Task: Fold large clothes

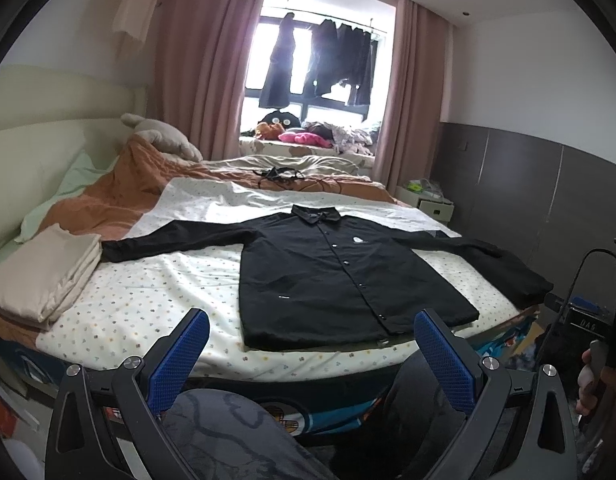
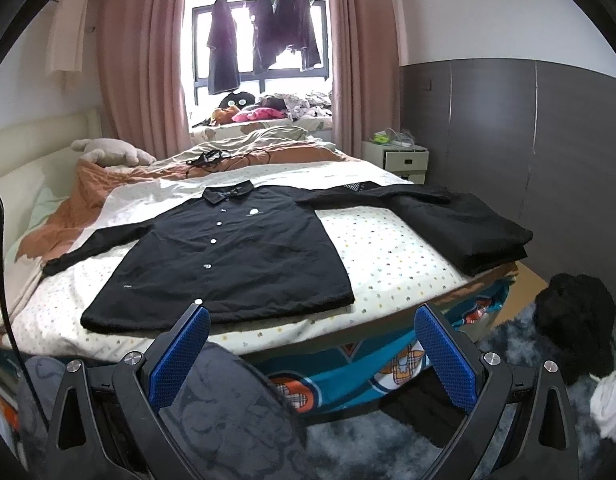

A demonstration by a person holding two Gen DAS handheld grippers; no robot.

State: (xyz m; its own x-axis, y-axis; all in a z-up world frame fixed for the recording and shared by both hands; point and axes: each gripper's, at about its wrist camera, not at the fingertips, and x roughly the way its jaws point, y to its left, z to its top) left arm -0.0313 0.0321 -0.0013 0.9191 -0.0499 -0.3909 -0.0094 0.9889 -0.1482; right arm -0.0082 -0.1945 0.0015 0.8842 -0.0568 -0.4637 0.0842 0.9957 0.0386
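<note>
My left tool hangs with its blue pads spread wide and nothing between them, held short of the near edge of the bed, above my knees. My right tool is spread just as wide and also carries nothing, in front of the same near edge; in the left view my right hand shows at the far right, wrapped around a dark handle.

Just beyond both tools the black shirt lies flat and face up on the dotted white sheet, buttoned, its hem toward me and its collar away from me. Both sleeves are stretched out sideways. The left cuff ends right beside a folded beige stack at the left edge of the bed. The right sleeve runs out to a folded black garment at the right near corner; I cannot tell whether the sleeve rests on it or only meets it.

Farther back an orange quilt is pushed up toward the headboard, with a grey plush toy on it and a tangle of black cable in the middle. At the far wall dark clothes hang in the window between pink curtains, and a small white nightstand stands to the right of the bed. A black heap sits on the grey rug at the right.
</note>
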